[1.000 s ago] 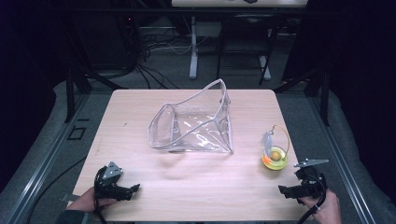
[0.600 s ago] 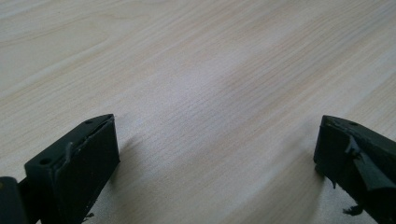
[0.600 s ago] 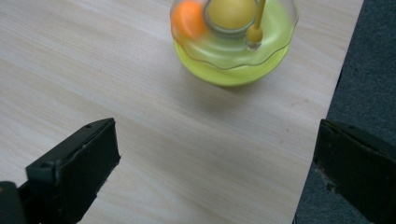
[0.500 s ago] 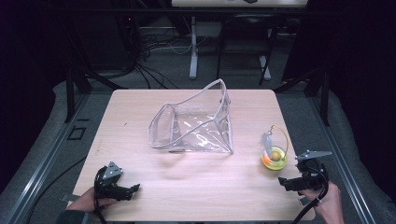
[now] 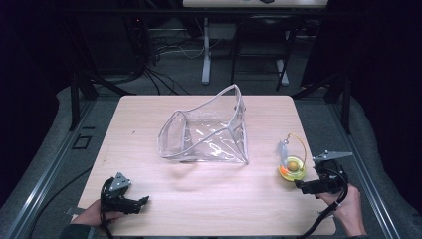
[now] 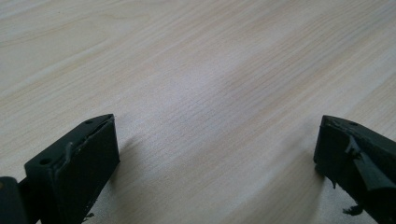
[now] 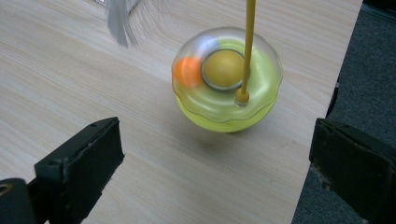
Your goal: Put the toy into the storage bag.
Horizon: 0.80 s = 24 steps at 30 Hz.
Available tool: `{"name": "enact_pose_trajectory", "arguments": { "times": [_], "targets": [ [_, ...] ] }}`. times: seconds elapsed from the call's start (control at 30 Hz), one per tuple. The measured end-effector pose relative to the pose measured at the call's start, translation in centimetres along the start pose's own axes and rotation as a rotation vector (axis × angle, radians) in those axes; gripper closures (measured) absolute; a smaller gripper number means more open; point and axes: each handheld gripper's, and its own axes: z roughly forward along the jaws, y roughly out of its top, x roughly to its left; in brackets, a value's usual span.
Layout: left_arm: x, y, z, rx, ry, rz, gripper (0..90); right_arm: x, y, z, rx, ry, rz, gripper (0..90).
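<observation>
The right hand-held gripper (image 5: 304,187) hovers low over the near right part of the pale wooden worktop (image 5: 149,129) with its jaws spread wide and nothing between them, and it points straight at the small yellow-green domed plastic toy with an orange ball under its clear cap and a yellow wire arm carrying a grey feather (image 5: 291,168). That toy sits just ahead of the open jaws, slightly toward the worktop's right edge; in the right gripper view it lies centred between the two black jaws (image 7: 227,79), which suggests the wide opening is meant to straddle its round body for a pick. Well beyond the toy, farther ahead and to the left of this gripper, the clear soft plastic pouch with a grey-edged open mouth (image 5: 206,132) lies on its side, mouth gaping, probably so something can be slipped in. The left hand-held gripper (image 5: 142,201) rests at the near left, jaws likewise wide apart over bare wood (image 6: 219,140), apparently waiting, well apart from both things.
</observation>
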Motion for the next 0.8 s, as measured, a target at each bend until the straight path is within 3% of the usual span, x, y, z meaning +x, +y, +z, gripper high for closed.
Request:
{"name": "enact_pose_trajectory", "arguments": {
  "times": [0.47,0.57,0.8],
  "targets": [
    [0.0,0.0,0.0,0.0,0.0,0.0,0.0,-0.2,1.8,-0.7,-0.029,-0.035,-0.024,15.2],
    [0.0,0.0,0.0,0.001,0.0,0.004,0.0,-0.3,2.1,-0.9,-0.04,-0.034,-0.026,27.4],
    [0.0,0.0,0.0,0.0,0.0,0.003,0.0,-0.4,2.7,-1.2,-0.063,-0.046,-0.034,44.1]
  ]
}}
